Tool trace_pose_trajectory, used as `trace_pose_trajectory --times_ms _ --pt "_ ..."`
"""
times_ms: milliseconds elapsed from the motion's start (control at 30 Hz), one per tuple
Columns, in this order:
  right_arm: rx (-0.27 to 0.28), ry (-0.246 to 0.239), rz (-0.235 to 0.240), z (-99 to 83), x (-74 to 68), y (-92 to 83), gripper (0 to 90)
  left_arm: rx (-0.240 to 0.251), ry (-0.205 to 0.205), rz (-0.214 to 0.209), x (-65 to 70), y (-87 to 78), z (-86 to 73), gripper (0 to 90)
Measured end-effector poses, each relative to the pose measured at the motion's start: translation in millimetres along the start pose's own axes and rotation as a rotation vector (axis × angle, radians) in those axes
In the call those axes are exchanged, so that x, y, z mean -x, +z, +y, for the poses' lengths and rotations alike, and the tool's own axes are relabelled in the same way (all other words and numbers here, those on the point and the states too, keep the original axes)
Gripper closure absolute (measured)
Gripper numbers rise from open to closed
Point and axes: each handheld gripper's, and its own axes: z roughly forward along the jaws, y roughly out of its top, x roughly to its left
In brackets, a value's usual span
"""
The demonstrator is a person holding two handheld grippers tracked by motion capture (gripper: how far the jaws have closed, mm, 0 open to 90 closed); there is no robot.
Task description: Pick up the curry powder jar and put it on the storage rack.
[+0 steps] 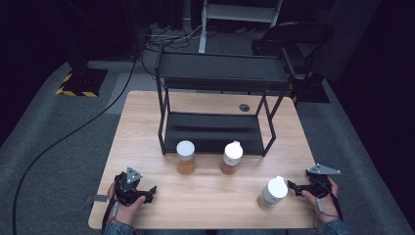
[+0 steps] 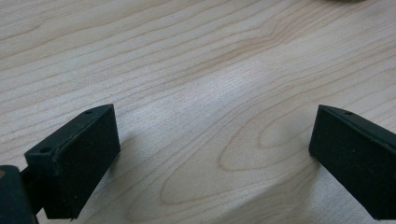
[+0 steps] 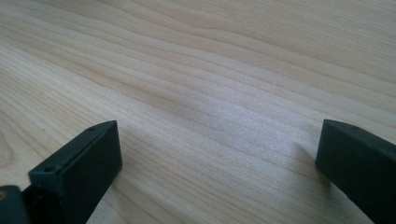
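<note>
Beside the upright white-capped jar (image 1: pixel 272 193), long axis vertical, right tool (image 1: pixel 295 186) wide open, empty, like left tool (image 1: pixel 150 192).

3 jars (image 1: pixel 186 156), 1 shelf rack (image 1: pixel 215 78), 2 grippers (image 1: pixel 149 193), 1 table (image 1: pixel 210 196).

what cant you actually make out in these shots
- Jar contents: the three white-lidded jars are too small in the high view to identify the fill.
- Rack's lower shelf: its back is shadowed by the top shelf.
- Left claw and right claw: both gripper views crop the bodies.
</note>
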Motion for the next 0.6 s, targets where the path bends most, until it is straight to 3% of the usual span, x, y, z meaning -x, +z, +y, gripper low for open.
trace_pose_trajectory --times_ms 600 --pt "-0.001 -0.002 0.000 0.1 0.1 0.2 0.3 -0.001 -0.013 -0.005 3.7 -3.2 0.9 5.6"
